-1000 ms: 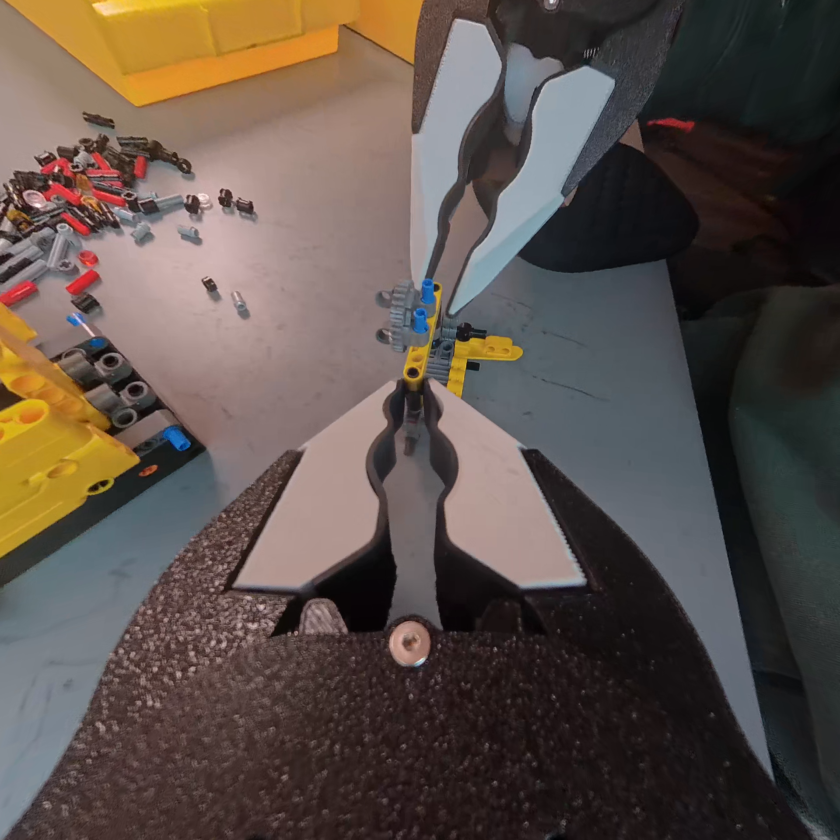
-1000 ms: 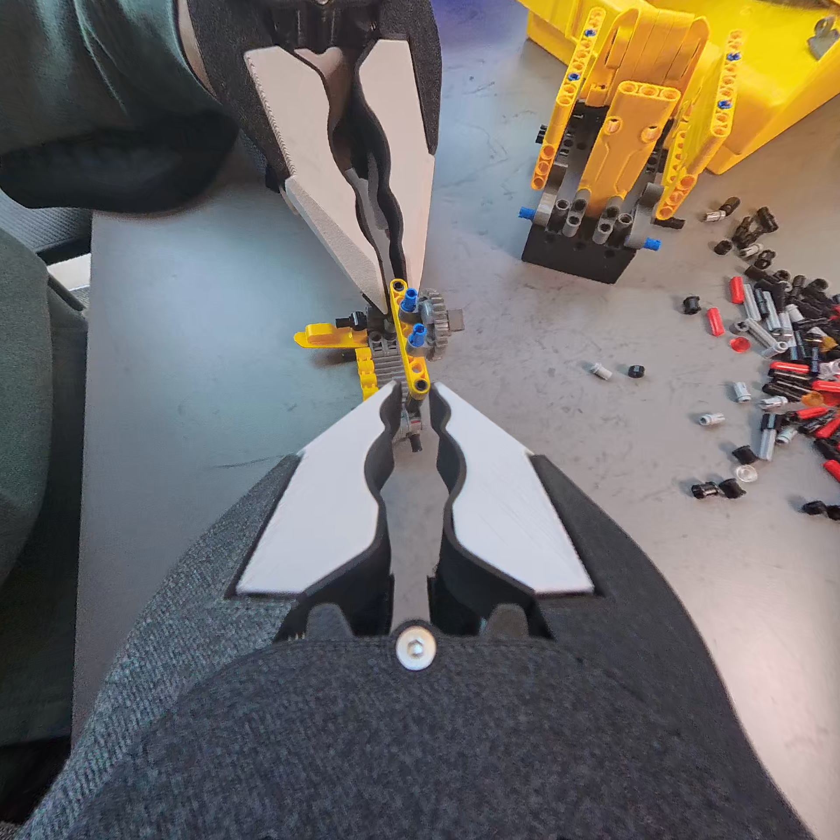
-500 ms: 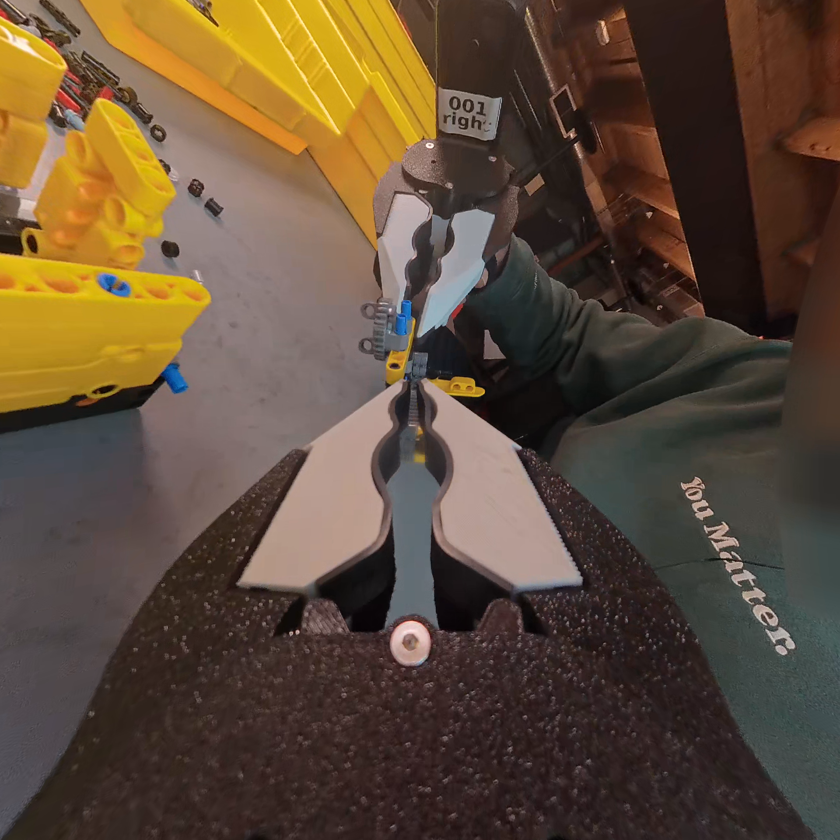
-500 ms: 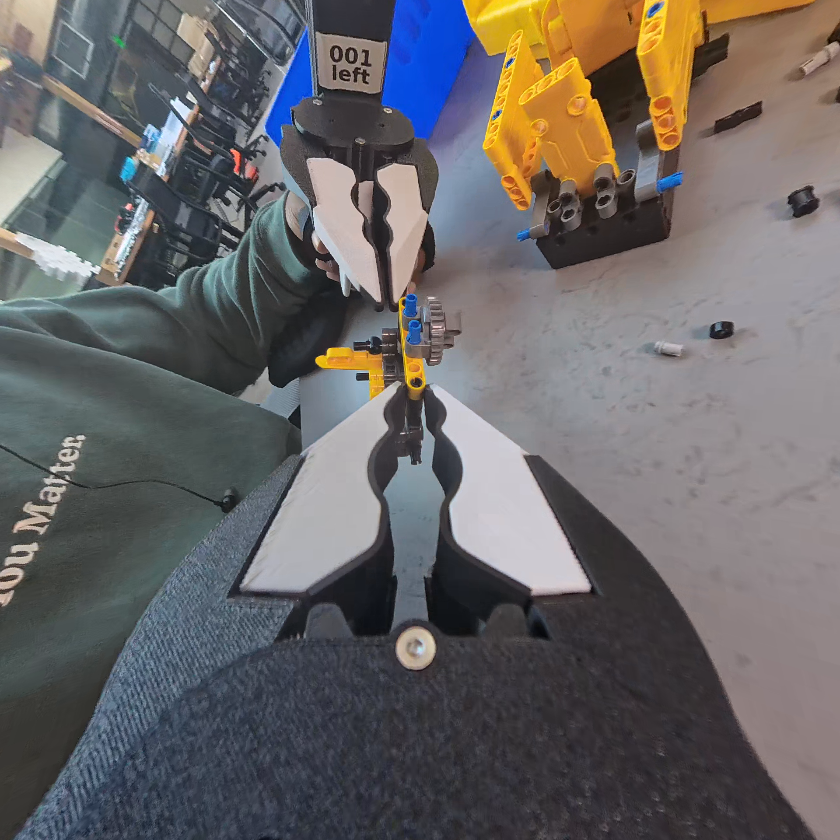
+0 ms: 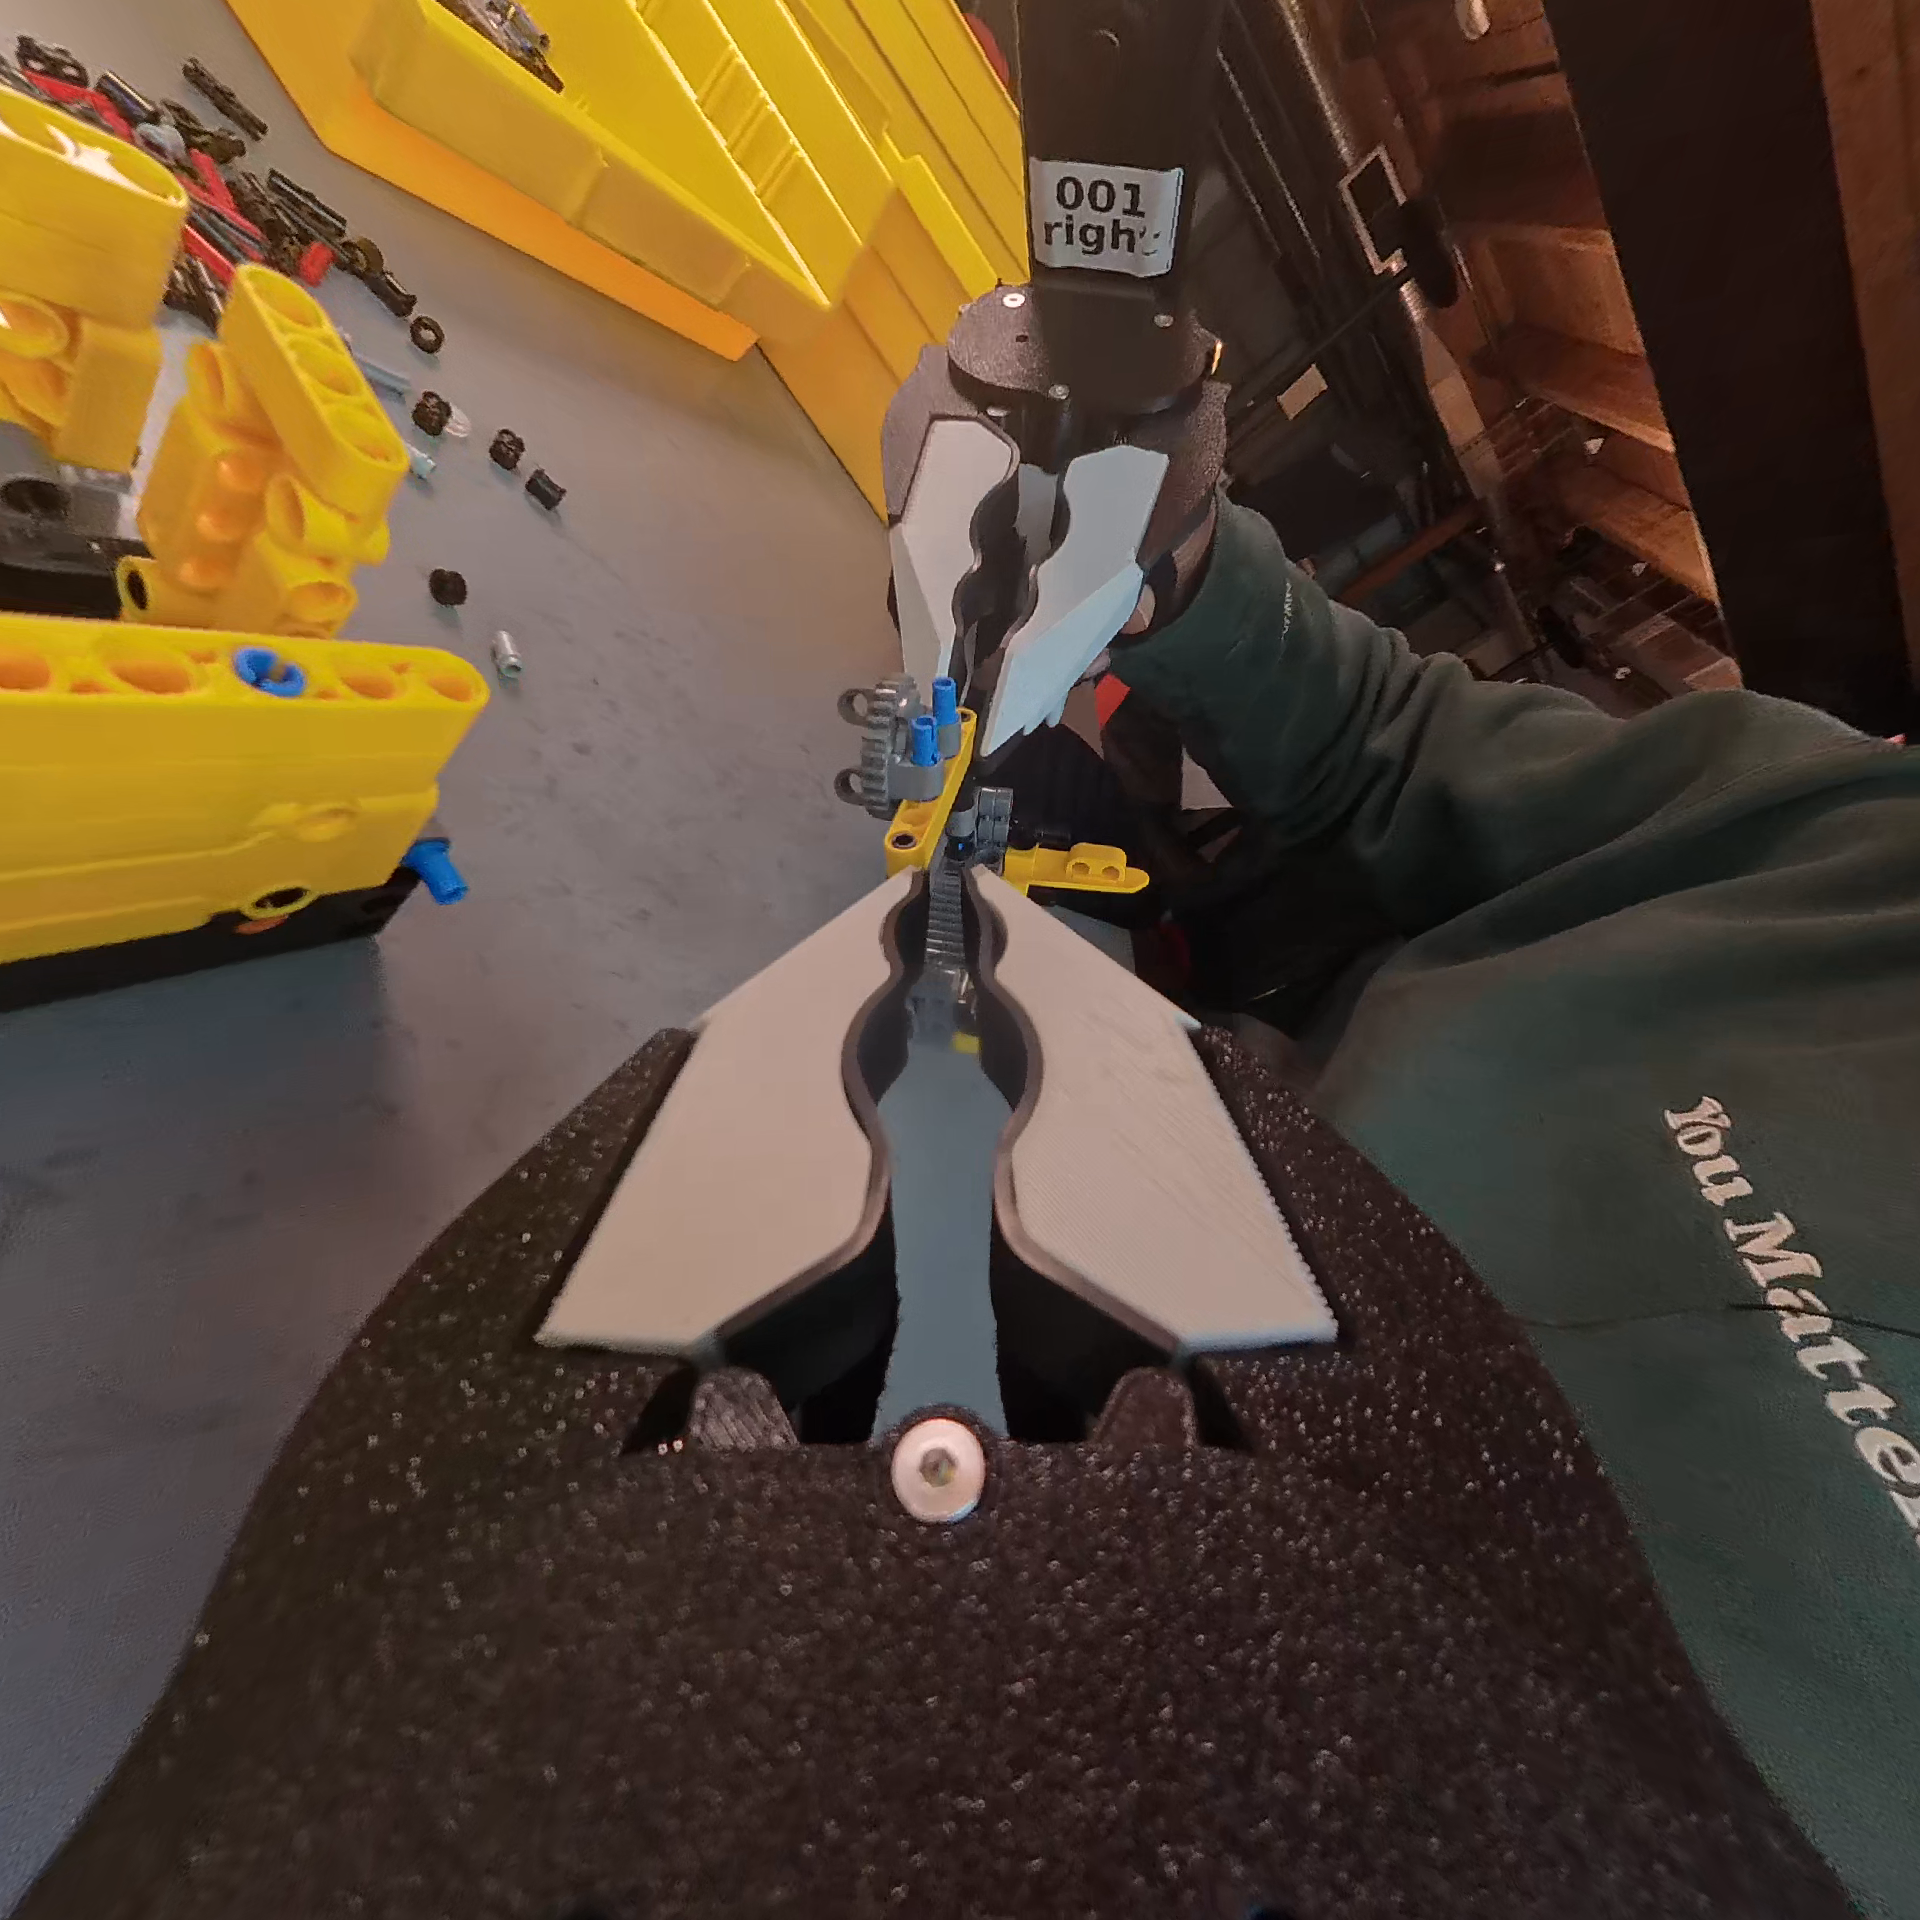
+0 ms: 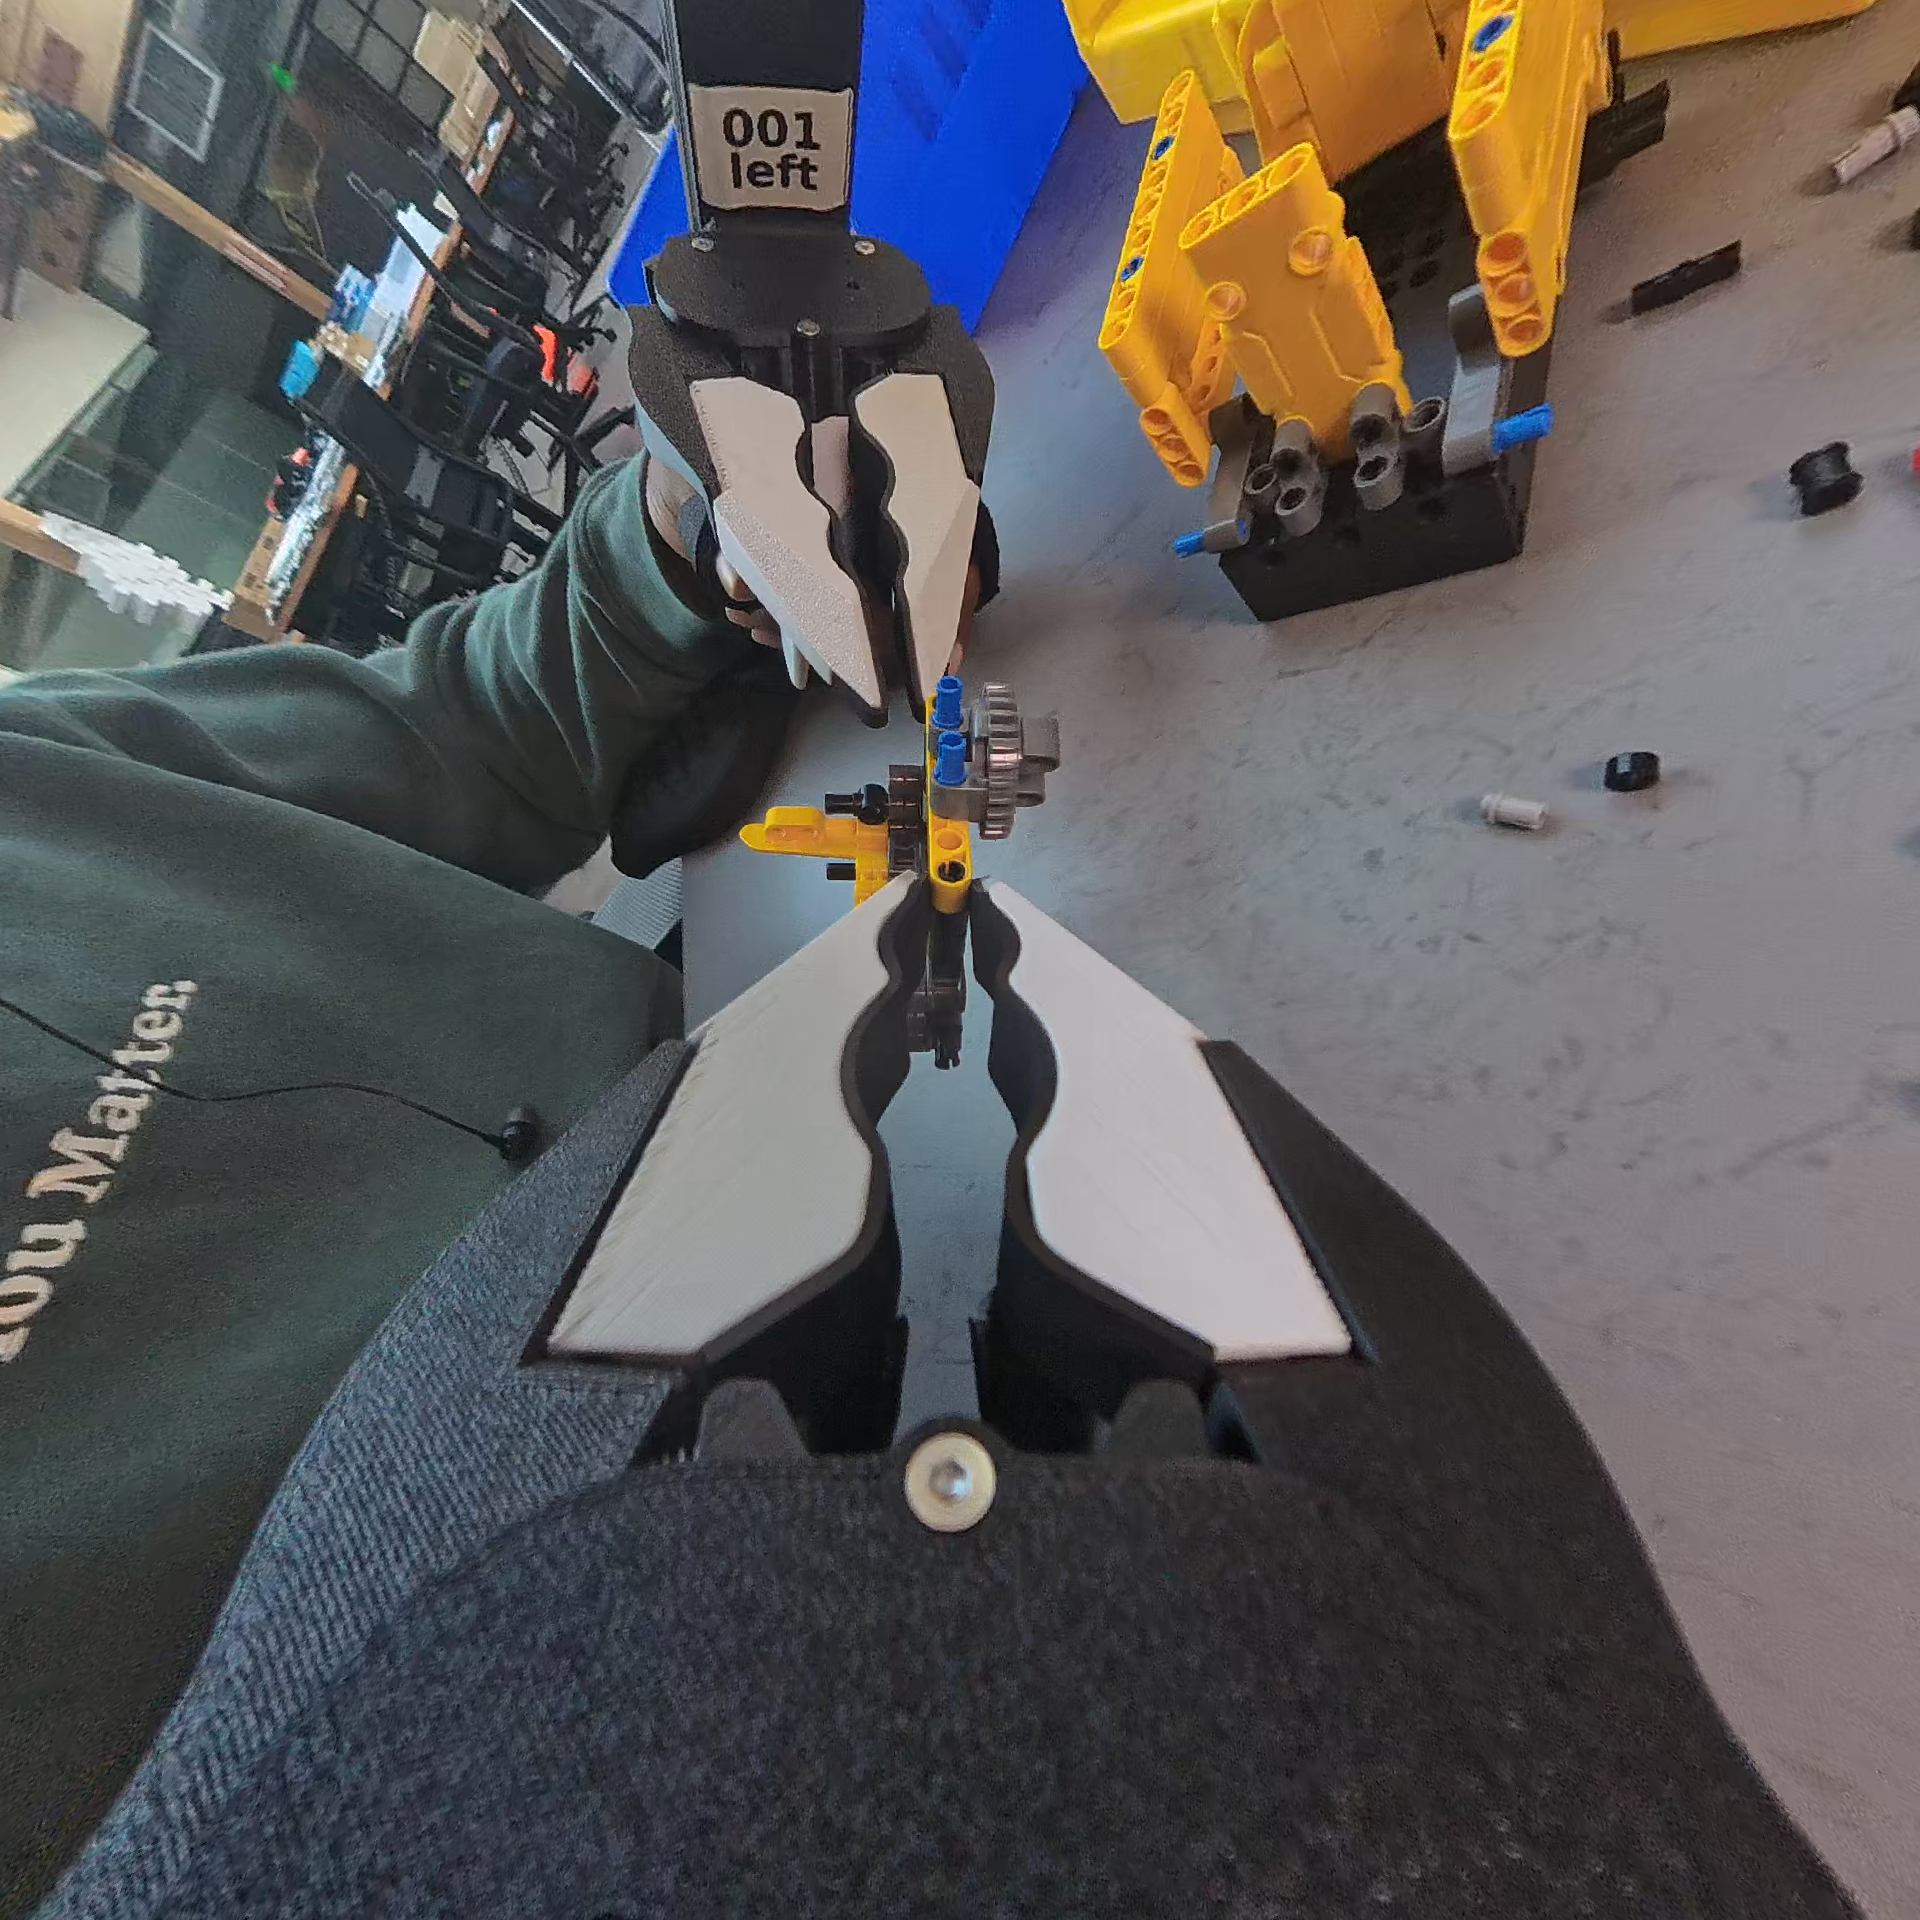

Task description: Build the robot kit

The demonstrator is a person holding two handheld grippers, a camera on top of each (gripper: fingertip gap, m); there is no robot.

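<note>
Both claws' grip points on brick assembly (image 5: 928, 774) unclear

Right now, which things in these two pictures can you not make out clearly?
- Left wrist view: the lower end of the small yellow assembly, hidden between the left hand-held gripper fingers.
- Left wrist view: the big yellow model, cut by the left edge.
- Right wrist view: the black ring and grey pin, too small to identify.
</note>
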